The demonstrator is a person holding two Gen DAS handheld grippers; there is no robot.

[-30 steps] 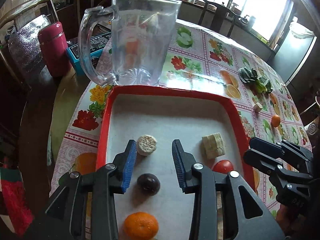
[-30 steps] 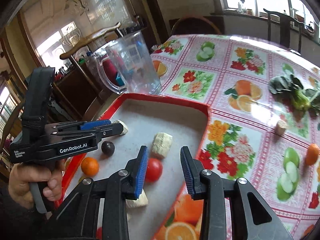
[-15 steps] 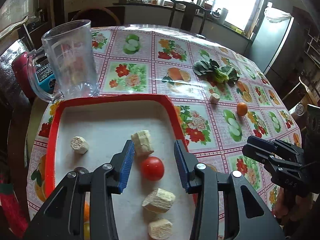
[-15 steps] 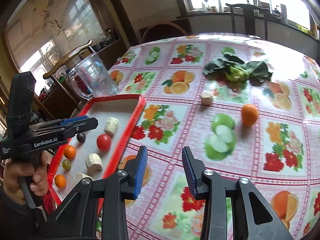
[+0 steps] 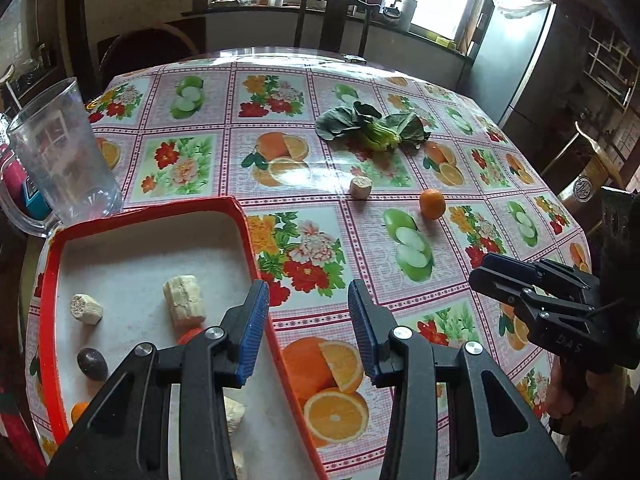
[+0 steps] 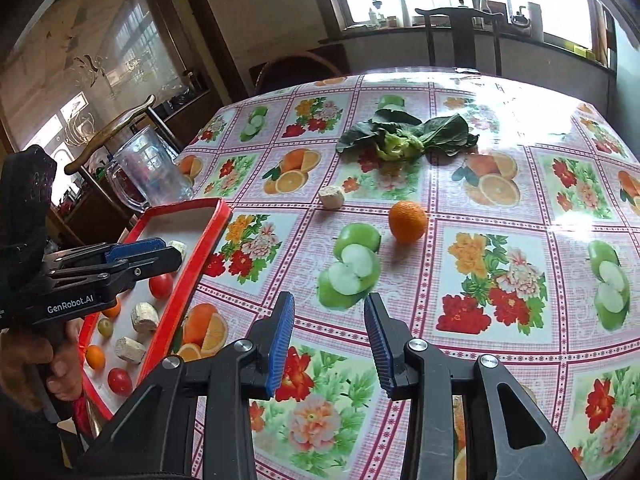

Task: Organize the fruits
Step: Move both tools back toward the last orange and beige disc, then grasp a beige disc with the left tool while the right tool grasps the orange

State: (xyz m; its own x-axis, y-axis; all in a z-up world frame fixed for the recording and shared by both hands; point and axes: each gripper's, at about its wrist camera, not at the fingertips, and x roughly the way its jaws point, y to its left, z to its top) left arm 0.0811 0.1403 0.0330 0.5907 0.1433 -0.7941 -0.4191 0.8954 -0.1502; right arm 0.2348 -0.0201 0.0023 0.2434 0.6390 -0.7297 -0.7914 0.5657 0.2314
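Both grippers have swung away from the red tray toward the open table, so the next pick is probably a loose piece there. The left gripper, fingers lately opening, holds nothing; the right gripper is likewise partly open and empty. In the tray lie tomatoes, pale chunks, a dark fruit and small oranges. On the table remain another chunk and an orange; the greens lie beyond. The clear jug looks empty.
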